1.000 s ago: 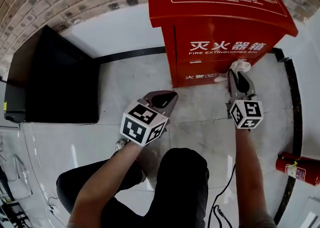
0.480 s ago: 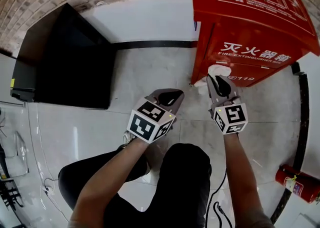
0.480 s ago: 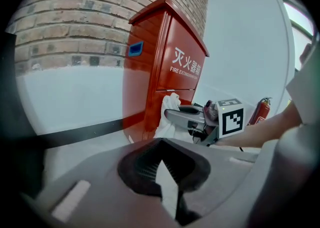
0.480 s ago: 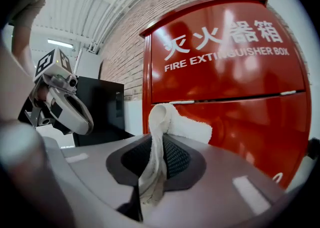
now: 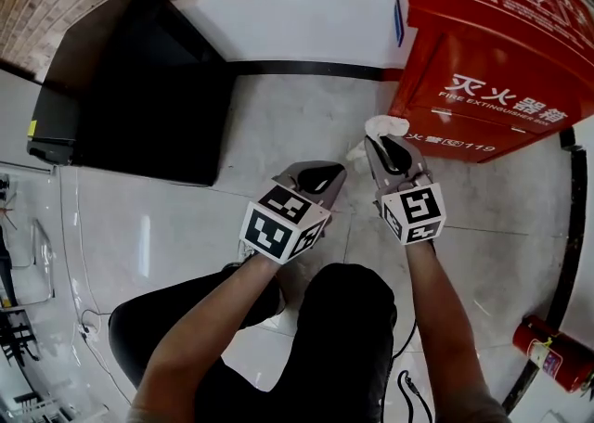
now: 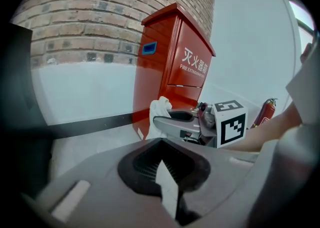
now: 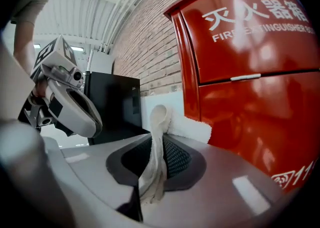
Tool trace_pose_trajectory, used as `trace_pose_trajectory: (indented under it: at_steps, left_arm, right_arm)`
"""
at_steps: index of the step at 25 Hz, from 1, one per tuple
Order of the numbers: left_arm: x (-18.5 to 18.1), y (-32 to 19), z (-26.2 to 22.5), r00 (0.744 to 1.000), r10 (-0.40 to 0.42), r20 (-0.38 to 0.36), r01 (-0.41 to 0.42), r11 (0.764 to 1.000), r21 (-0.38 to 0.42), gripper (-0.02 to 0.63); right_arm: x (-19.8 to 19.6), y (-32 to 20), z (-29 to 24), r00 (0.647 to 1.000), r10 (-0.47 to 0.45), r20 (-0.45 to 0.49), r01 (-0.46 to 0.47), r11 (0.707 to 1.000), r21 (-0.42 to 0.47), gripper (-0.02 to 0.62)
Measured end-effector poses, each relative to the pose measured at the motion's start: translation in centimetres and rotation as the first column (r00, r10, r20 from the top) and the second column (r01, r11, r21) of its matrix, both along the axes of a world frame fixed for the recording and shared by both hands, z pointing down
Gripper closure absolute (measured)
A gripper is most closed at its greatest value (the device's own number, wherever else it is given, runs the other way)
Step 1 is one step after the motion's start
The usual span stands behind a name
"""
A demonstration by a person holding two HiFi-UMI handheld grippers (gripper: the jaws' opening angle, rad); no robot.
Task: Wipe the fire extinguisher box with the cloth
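- Where the brick wall is on the left, a big black cabinet point(image 5: 139, 87) stands.
- Next, the left gripper point(image 5: 320, 173) has its jaws together, with nothing in them.
- Just beside it, the right gripper point(image 5: 385, 145) is clamped on the white cloth point(image 5: 382, 126).
- That cloth is right by the bottom left corner of the red fire extinguisher box point(image 5: 492, 69).
- Far right, a small fire extinguisher point(image 5: 552, 361) lies on the floor.

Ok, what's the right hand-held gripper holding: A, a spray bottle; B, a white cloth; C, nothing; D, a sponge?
B: the right hand-held gripper is shut on a white cloth that sticks out past its jaws, near the red box.
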State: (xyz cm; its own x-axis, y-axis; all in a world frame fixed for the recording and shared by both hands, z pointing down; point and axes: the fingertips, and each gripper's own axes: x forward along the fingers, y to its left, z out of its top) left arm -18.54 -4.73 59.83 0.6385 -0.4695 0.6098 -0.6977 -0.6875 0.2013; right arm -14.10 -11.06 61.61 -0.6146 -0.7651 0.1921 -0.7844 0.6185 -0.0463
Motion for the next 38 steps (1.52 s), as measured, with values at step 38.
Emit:
trace_pose_trajectory:
  at_steps: [38]
  left_arm:
    - [3.1, 3.7, 5.2, 0.989, 0.134, 0.059, -0.13, 0.989, -0.073, 0.606]
  right_arm:
    - [27.0, 0.7, 12.6, 0.808, 0.583, -0.089, -0.589, 0.791, -0.163, 0.517]
